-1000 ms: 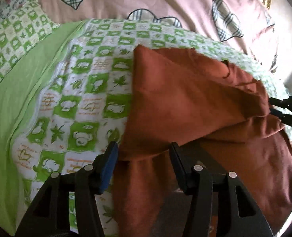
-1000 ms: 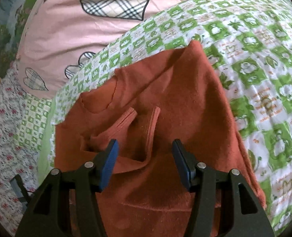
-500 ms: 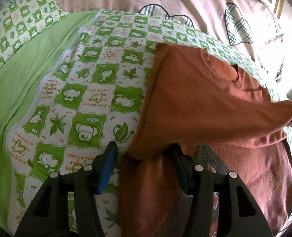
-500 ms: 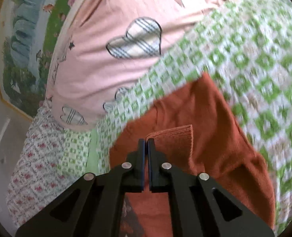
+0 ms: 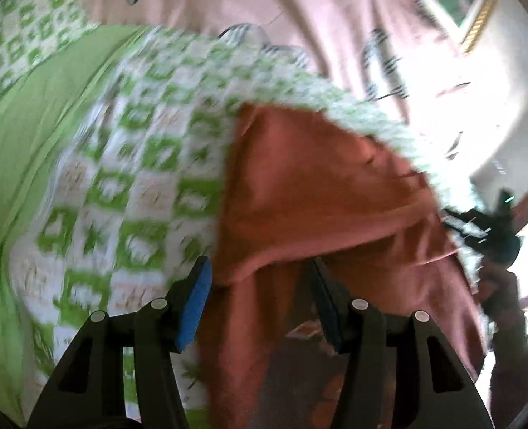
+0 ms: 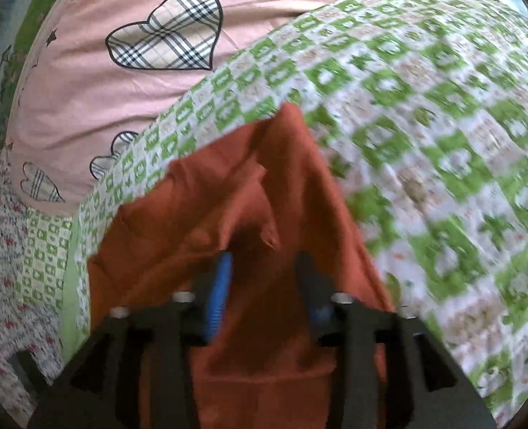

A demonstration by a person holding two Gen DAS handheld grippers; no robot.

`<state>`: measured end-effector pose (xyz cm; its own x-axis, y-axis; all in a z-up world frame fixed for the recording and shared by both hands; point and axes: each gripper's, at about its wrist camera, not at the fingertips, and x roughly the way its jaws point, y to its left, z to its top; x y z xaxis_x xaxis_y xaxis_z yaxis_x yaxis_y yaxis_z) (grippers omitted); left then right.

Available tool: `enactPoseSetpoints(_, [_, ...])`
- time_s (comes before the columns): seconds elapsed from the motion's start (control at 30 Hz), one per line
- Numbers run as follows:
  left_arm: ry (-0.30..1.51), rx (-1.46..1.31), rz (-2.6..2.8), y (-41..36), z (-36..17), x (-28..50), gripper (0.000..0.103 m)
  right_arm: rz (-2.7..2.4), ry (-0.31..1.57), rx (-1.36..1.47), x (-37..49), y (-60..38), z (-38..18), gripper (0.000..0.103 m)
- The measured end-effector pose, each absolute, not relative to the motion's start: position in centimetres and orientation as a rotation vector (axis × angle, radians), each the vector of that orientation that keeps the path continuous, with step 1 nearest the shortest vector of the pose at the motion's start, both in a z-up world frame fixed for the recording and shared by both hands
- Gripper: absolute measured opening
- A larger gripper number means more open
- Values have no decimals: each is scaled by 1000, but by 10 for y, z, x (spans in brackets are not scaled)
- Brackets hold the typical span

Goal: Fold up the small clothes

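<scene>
A rust-orange sweater [image 5: 317, 193] lies on a green-and-white checked quilt [image 5: 128, 164]. Its folded edge runs just ahead of my left gripper [image 5: 260, 279], which is open, with cloth between the jaws but not pinched. In the right wrist view the sweater [image 6: 249, 207] lies with a sleeve folded across its body. My right gripper [image 6: 264, 268] is open just above the cloth and holds nothing. It also shows at the right edge of the left wrist view [image 5: 485, 225]. Both views are blurred by motion.
A pink duvet with plaid hearts [image 6: 128, 82] lies beyond the quilt. A plain green sheet [image 5: 20, 150] runs along the left. A floral cloth [image 6: 3, 250] lies at the far left in the right wrist view. A white wall with a gilt frame [image 5: 478, 25] stands at the back right.
My right gripper was shut on the sleeve cuff half a second ago; it has let go and stands open over the sweater. The sleeve now lies folded on the body. Both cameras have shifted.
</scene>
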<state>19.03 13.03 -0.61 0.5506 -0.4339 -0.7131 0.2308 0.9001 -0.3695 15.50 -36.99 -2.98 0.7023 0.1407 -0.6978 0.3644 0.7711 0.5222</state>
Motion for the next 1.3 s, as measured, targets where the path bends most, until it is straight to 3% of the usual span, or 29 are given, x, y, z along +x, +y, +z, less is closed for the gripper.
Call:
enactPoseSetpoints(0.07, [881, -234, -407, 125, 5, 205, 68, -123, 788, 675, 151, -371, -31, 47])
enactPoseSetpoints(0.5, [1005, -102, -378, 60, -27, 337, 68, -52, 859, 515, 214, -351, -37, 44])
enactPoseSetpoints(0.53, [1014, -77, -356, 56, -32, 341, 58, -51, 863, 510, 216, -350, -37, 29])
enactPoseSetpoints(0.57, [1022, -52, -329, 55, -38, 345, 26, -49, 865, 501, 216, -348, -37, 18])
enactPoseSetpoints(0.6, [1025, -32, -297, 55, -41, 347, 13, -35, 869, 511, 214, -347, -37, 10])
enactPoseSetpoints(0.63, [1021, -40, -285, 59, -42, 348, 8, -17, 866, 538, 210, -349, -36, 10])
enactPoseSetpoints(0.73, [954, -137, -232, 90, -33, 346, 0, 29, 799, 602, 185, -353, -15, 9])
enactPoseSetpoints(0.87, [967, -165, -194, 110, -40, 349, 0, 65, 702, 693, 149, -367, 12, 9])
enactPoseSetpoints(1.0, [970, -216, -221, 115, -40, 345, 0, -14, 787, 654, 145, -372, 0, 9])
enactPoseSetpoints(1.03, [952, -259, -267, 116, -32, 341, 2, -3, 795, 664, 144, -371, -5, 9])
enactPoseSetpoints(1.1, [952, -261, -294, 114, -23, 338, 25, 0, 798, 647, 141, -367, -5, 9])
enactPoseSetpoints(1.13, [971, -249, -299, 109, -21, 340, 64, 4, 800, 639, 141, -364, -5, 9])
enactPoseSetpoints(1.17, [998, -223, -284, 104, -21, 345, 91, 12, 799, 637, 140, -362, -5, 9])
enactPoseSetpoints(1.3, [1022, -140, -238, 85, -28, 364, 90, 21, 797, 615, 138, -355, -3, 9])
